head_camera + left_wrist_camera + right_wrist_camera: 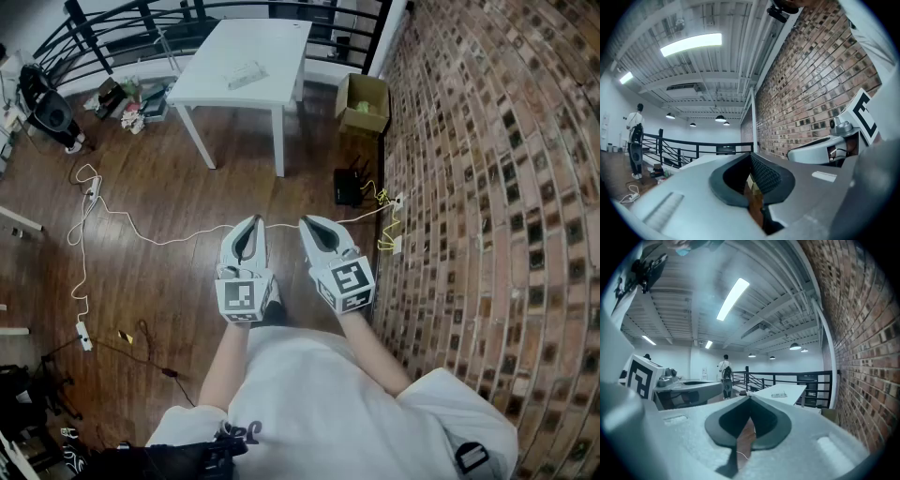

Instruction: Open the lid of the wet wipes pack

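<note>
The wet wipes pack (pixel 246 75) lies flat on a white table (pixel 281 52) far ahead of me, well out of reach; in the right gripper view the pack (pixel 779 395) is a small pale slab on the table (pixel 790 391). I hold both grippers side by side in front of my body, above the wooden floor. My left gripper (pixel 251 225) is shut with nothing in it, its tips meeting (pixel 751 154). Just to the right of it, my right gripper (pixel 309 223) is also shut and empty, tips together (pixel 750 397).
A brick wall (pixel 487 187) runs along the right. A cardboard box (pixel 364 101) and a black device (pixel 349 186) sit at its foot. White cables (pixel 141 230) trail over the wooden floor. A black railing (pixel 141 23) stands behind the table, where a person (pixel 725 376) stands far off.
</note>
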The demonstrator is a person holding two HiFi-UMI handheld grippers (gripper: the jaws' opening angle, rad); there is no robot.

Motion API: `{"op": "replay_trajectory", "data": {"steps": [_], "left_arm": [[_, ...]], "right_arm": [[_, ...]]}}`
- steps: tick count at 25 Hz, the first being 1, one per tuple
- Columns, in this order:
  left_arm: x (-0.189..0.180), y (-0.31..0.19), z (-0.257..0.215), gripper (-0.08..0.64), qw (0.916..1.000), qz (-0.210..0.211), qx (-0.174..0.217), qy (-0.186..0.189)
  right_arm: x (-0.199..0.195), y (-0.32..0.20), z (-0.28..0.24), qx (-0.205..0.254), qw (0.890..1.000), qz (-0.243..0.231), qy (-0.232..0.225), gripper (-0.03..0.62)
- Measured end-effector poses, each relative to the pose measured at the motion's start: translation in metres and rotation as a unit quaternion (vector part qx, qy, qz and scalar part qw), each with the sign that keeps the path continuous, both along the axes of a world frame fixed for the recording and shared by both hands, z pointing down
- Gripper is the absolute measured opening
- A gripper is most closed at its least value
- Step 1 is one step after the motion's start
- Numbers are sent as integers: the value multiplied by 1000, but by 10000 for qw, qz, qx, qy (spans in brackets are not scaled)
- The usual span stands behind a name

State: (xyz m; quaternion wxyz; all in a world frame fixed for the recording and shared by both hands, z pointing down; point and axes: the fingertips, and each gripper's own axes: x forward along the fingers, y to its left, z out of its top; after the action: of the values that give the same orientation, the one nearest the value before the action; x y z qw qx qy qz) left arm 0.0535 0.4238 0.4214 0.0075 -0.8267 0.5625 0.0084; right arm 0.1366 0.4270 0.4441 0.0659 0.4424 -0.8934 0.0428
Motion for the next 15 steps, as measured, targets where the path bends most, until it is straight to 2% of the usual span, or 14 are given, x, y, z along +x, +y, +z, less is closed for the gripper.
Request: {"op": "replay_trajectory", "data": {"steps": [3,7,10,15], "left_arm": [[-31,-41,-16,17,9996,-32,268,4],[-70,-85,-22,17,9996,-162,208,116],[-89,-105,-8,17,9994,-158,241,165],[-98,-140,26,17,9993,-86,-222,278]], "right_arm": [[-24,-37,-5,1,10000,5,46,-9],[-54,-81,-12,33,9999,-32,104,-8],[-73,-101,-6,-18,9999,-63,157,-9],[-98,-132,12,-237,9990,-263,286,-8]]}}
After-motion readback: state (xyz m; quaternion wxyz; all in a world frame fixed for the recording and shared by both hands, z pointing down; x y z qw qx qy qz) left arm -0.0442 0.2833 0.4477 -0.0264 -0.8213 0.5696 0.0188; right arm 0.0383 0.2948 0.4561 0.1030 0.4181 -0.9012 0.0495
